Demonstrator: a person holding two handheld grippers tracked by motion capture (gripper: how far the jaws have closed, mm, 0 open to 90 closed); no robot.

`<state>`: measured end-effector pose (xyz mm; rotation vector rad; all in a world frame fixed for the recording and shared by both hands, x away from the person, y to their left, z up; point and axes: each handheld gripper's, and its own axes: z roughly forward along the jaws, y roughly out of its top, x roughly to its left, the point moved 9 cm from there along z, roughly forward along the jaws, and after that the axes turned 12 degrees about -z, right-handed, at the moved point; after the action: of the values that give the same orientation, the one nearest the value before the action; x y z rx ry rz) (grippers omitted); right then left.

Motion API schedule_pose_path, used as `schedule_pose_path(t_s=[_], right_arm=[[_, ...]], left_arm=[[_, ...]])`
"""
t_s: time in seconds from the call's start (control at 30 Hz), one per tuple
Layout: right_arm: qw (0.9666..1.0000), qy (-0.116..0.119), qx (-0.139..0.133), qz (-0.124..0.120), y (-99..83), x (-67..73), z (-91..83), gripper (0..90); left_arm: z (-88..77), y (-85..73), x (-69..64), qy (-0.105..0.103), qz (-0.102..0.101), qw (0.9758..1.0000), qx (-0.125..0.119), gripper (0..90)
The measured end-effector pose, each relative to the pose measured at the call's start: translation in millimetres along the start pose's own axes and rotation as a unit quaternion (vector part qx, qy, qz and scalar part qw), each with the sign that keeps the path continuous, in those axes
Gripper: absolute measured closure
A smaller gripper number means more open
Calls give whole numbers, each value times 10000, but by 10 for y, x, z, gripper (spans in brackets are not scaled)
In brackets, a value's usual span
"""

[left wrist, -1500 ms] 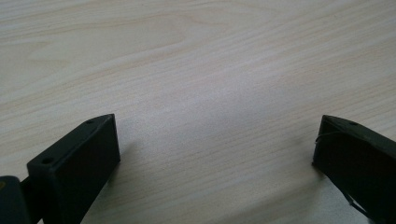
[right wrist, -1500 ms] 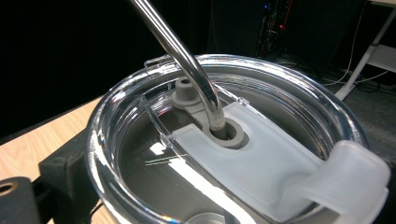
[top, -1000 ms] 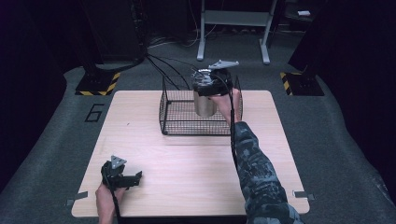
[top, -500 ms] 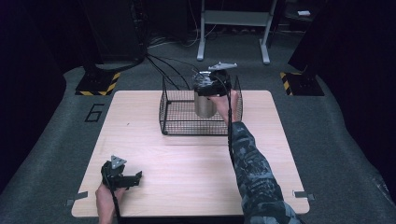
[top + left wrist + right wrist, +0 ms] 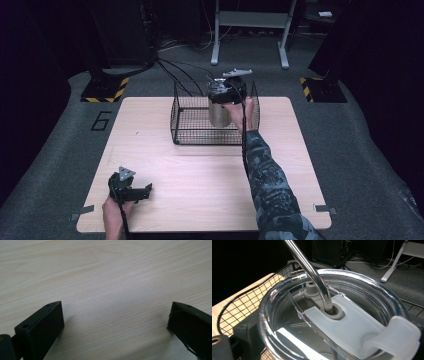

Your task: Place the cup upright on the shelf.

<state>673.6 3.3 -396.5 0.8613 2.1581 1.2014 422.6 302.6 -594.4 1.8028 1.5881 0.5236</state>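
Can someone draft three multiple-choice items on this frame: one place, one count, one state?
1. Where does the steel tumbler stand?
A. inside the wire basket
B. on the floor
C. beside the left tongs

2. How many straws pass through the tumbler's clear lid?
A. none
B. one
C. three

3. How do the left tongs stand?
A. shut on a cloth
B. shut on the tumbler
C. open, over bare table

Key: 1 A, basket mesh surrounds the tumbler in the high view. 2 B, a single metal straw enters the lid opening. 3 C, the left gripper view has both jaws wide apart over wood.
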Motion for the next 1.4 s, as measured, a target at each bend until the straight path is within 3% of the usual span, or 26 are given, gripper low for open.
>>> schedule_pose_path(t_s=[0.03, 0.1, 0.83, 1.4], right_arm=[[10000, 2, 2, -87, -11, -16, 10, 36], [10000, -9, 31, 7, -30, -13, 27, 36], [9998, -86, 178, 92, -232, -47, 204, 35], [9991, -68, 365, 189, -364, 9, 362, 35]], left_arm=[[0, 0, 1, 2, 5, 10000, 0, 3], [0, 0, 1, 2, 6, 10000, 1, 3], [0, 2, 4, 7, 21, 10000, -1, 3], [0, 1, 4, 7, 20, 10000, 0, 3]])
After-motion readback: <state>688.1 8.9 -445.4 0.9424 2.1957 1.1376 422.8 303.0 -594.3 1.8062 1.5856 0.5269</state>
